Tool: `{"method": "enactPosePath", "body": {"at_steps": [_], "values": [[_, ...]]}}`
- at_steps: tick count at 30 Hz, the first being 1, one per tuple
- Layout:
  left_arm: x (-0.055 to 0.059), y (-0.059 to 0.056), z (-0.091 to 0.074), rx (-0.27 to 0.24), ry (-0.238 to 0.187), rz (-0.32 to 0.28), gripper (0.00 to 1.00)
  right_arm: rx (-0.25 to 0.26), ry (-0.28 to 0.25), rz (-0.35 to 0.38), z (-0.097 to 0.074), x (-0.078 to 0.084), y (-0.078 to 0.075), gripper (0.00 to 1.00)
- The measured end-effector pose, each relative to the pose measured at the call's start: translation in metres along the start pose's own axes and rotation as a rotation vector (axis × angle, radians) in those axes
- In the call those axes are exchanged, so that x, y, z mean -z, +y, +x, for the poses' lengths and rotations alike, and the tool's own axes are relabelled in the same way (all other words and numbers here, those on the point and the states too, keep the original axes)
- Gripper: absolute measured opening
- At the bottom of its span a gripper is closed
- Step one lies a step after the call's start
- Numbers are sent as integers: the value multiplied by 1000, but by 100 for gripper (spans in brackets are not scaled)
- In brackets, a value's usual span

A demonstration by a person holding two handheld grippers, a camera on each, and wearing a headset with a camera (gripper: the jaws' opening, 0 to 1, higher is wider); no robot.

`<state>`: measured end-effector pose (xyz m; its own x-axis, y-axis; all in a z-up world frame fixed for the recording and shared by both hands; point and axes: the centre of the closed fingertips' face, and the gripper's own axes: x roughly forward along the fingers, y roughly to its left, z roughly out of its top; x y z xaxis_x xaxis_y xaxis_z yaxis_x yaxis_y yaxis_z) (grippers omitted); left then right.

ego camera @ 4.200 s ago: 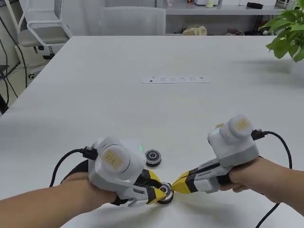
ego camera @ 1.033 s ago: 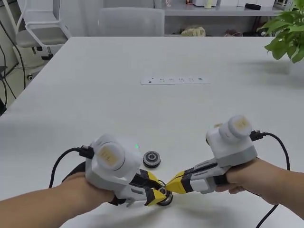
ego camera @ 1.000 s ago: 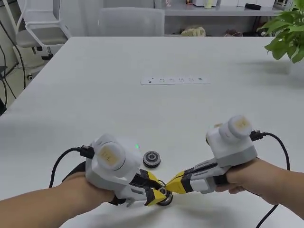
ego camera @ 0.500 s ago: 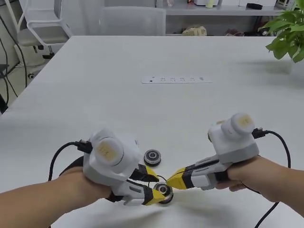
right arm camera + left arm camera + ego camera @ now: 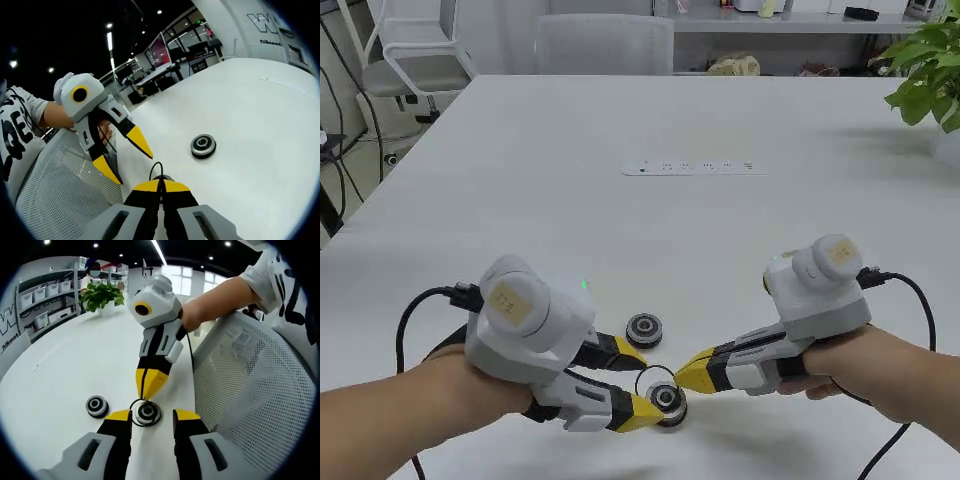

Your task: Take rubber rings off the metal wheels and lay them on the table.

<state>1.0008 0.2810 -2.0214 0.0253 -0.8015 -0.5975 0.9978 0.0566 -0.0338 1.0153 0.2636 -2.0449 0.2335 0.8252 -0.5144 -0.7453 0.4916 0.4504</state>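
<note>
Task barely started. Right tongs are pressed together, pinching the rubber ring of the near wheel. The ring stands up as a thin black loop off the wheel's rim. The loop is too thin to say whether it's fully clear of the wheel or caught on the far side; probably partly on.

Left tongs are spread. The near wheel sits on the surface between their yellow tips, touching the lower tip in head view, so it is braced more than gripped.

The second wheel lies just beyond on the surface, untouched, dark ring apparently on.

Done: one ring lifted. Left: pull it free, lay it on the surface, then strip the second wheel.
</note>
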Motion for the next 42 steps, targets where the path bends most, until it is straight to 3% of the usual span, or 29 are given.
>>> {"method": "enactPosePath", "body": {"at_steps": [7, 16, 42], "values": [[-8, -1, -15, -19, -44, -36, 42, 3, -2, 0, -1, -1, 1, 0], [-16, 2, -39, -57, -108, -69, 46, -4, -4, -2, 0, -4, 4, 0], [3, 8, -83, -167, -150, -125, 60, -14, -10, -4, 23, -22, 13, 0]]}}
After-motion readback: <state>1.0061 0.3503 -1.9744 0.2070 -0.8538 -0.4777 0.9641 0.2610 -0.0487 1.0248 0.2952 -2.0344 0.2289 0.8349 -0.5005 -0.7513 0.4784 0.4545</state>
